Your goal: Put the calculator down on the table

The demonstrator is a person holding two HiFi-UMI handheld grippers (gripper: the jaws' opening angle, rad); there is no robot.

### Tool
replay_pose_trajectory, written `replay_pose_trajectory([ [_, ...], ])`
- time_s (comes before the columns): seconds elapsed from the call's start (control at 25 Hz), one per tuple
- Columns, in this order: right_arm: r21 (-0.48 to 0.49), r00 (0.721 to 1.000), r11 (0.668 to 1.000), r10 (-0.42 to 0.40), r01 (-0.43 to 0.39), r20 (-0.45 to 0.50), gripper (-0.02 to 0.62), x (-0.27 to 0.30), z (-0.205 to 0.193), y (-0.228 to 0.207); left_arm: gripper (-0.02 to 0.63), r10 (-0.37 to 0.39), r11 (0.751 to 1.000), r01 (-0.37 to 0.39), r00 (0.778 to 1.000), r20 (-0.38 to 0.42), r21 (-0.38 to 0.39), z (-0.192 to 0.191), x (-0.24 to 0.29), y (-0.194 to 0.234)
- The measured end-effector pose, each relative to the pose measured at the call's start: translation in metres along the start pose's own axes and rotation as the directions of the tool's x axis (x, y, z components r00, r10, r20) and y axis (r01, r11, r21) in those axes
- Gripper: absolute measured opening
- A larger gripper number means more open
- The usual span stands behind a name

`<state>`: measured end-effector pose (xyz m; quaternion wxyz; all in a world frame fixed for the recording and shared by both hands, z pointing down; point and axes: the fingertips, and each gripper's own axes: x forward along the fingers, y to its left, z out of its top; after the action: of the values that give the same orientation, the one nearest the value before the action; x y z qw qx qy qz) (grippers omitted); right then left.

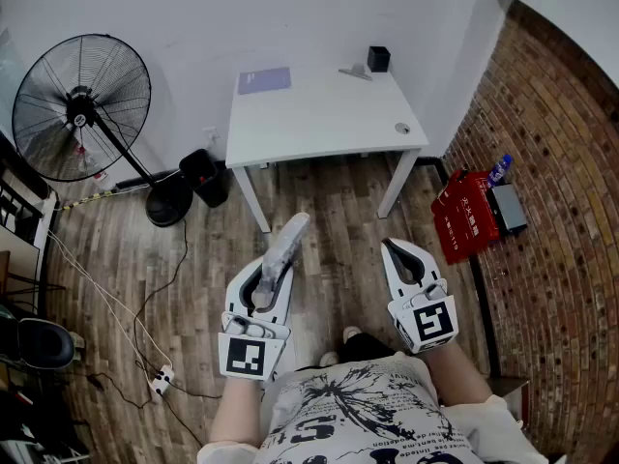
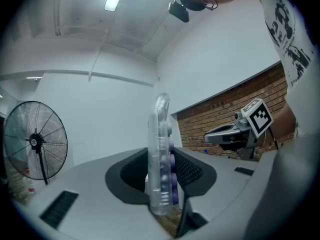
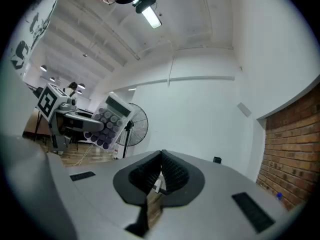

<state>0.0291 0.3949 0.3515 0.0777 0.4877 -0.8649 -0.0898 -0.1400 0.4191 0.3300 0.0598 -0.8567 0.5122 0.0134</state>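
Ahead of both claws, bare wood floor (image 1: 329, 211) lies open up to the white desk's (image 1: 319, 114) near edge, well apart from them. Your left claw (image 1: 263, 293) clamps a clear-cased calculator (image 1: 286, 244) with purple keys, held on edge and jutting forward past the claw's tips. Your right claw (image 1: 398, 256) is pinched together, empty.

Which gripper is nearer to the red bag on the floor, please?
Right. The right gripper hangs just left of the red bag; the left gripper, holding the calculator, is farther left.
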Motion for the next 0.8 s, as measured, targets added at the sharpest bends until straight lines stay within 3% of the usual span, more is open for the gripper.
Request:
replay_pose_trajectory([
  [0.44,0.003,1.0,1.0,-0.01,0.01,-0.013,0.014,0.016,-0.002,-0.006,0.141,0.006,1.0,-0.006,1.0,-0.001,-0.015,-0.004,0.012,0.011],
  [0.8,0.068,0.999,0.998,-0.006,0.008,-0.032,0.015,0.047,-0.022,-0.034,0.141,0.016,1.0,-0.016,0.999,-0.028,-0.024,-0.02,0.05,0.023],
])
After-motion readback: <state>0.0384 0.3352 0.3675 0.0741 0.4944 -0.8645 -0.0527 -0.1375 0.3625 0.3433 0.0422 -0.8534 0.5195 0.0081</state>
